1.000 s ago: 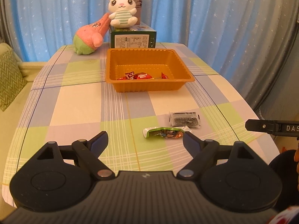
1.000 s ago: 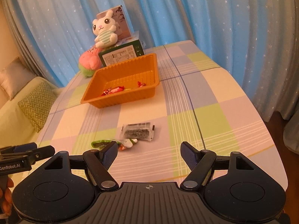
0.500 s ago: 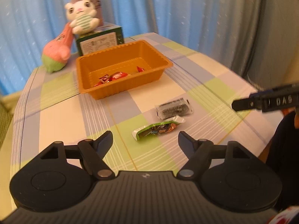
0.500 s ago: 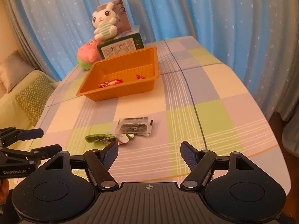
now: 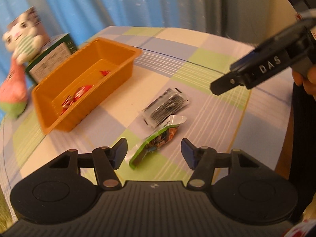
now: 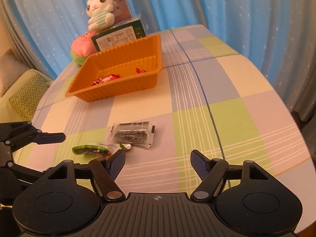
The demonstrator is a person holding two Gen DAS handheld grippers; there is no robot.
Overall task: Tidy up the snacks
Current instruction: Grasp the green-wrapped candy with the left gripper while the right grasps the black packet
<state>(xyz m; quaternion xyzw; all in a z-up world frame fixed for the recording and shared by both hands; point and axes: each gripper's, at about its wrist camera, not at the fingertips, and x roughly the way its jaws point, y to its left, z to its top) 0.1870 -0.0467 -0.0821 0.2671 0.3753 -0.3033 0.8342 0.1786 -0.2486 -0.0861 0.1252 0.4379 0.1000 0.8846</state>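
Observation:
A green snack packet [image 5: 156, 144] [image 6: 92, 150] lies on the checked tablecloth, touching a clear packet of dark snack [image 5: 166, 106] [image 6: 131, 134]. My left gripper [image 5: 154, 152] hangs just over the green packet, which sits between its closing jaws; the pads do not touch it. My right gripper [image 6: 158, 162] is open above the cloth, a little nearer than the clear packet, with nothing between its fingers. Farther back, the orange tray [image 5: 118, 47] [image 6: 122, 86] holds a few red-wrapped sweets [image 6: 106, 79].
Behind the tray stand a green box [image 6: 118, 37], a white plush rabbit [image 6: 100, 9] and a pink plush [image 6: 83, 47]. Blue curtains close off the back. A cushioned seat [image 6: 25, 96] lies left of the table. The table edge curves close on the right.
My left gripper has rolled, dropped and closed in on the green packet, its jaws narrowing. My right gripper has come down and forward toward the clear packet, its opening unchanged.

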